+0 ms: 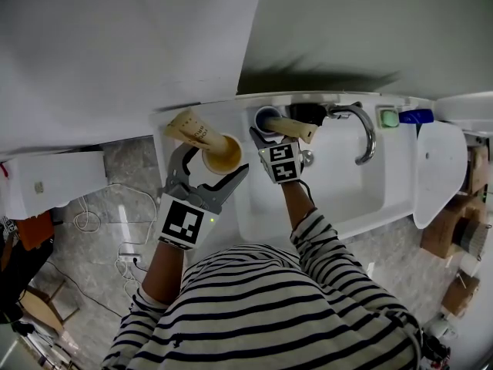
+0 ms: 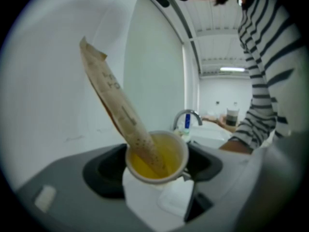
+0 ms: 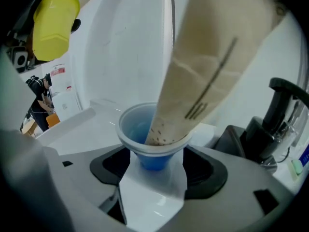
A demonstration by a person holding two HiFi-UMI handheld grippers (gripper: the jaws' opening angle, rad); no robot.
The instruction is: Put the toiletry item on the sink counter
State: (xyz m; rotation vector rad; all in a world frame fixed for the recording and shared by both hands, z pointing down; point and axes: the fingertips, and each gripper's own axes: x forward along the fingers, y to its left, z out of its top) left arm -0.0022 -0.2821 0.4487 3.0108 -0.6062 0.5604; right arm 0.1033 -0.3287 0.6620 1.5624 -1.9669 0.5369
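Placement pending: left gripper (image 1: 215,163) clamps the yellow cup (image 1: 223,153), right gripper (image 1: 267,132) the blue cup (image 1: 266,118), neither let go onto the sink counter (image 1: 231,108) yet.

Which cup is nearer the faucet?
The blue cup, in the right gripper, just left of the faucet; the yellow cup, in the left gripper, is farther left.

The counter (image 1: 397,168) behind the basin (image 1: 339,187) is crowded by a faucet (image 1: 363,133), a green block (image 1: 389,118) and a blue object (image 1: 417,117); the basin is left clear.
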